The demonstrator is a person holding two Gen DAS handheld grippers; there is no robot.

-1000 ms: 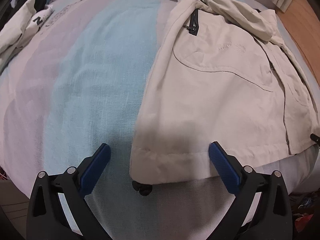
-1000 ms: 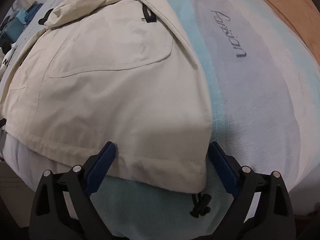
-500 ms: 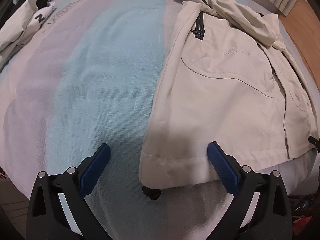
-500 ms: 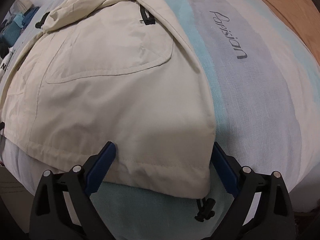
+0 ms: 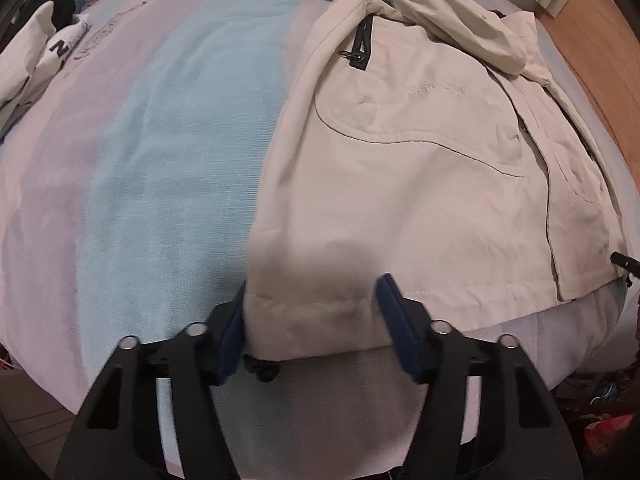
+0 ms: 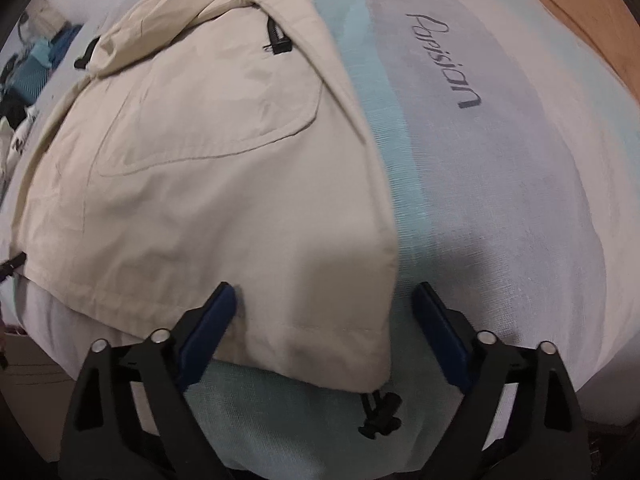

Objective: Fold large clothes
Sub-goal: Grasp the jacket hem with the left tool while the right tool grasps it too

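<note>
A beige jacket (image 5: 400, 168) lies flat on the striped bedspread (image 5: 160, 160), hem toward me. My left gripper (image 5: 312, 328) points down over the hem's left corner. Its jaws are closing with the hem between the blue pads; the left pad sits at the jacket's edge and the fabric is not bunched. A black cord toggle (image 5: 262, 368) hangs below the hem. In the right wrist view the jacket (image 6: 224, 168) fills the left half. My right gripper (image 6: 324, 332) straddles the hem's right corner, its jaws closing and still wide, above another toggle (image 6: 380, 412).
A white garment with a black letter (image 5: 36, 60) lies at the bed's far left, with blue clothes (image 6: 44, 56) beyond. Wooden floor (image 5: 600, 60) runs along the right side. The bed's front edge drops away just under both grippers, with floor clutter (image 5: 600, 428) below.
The left jaws have narrowed a lot around the hem's left corner. The right gripper has slid right along the hem and its jaws have narrowed slightly.
</note>
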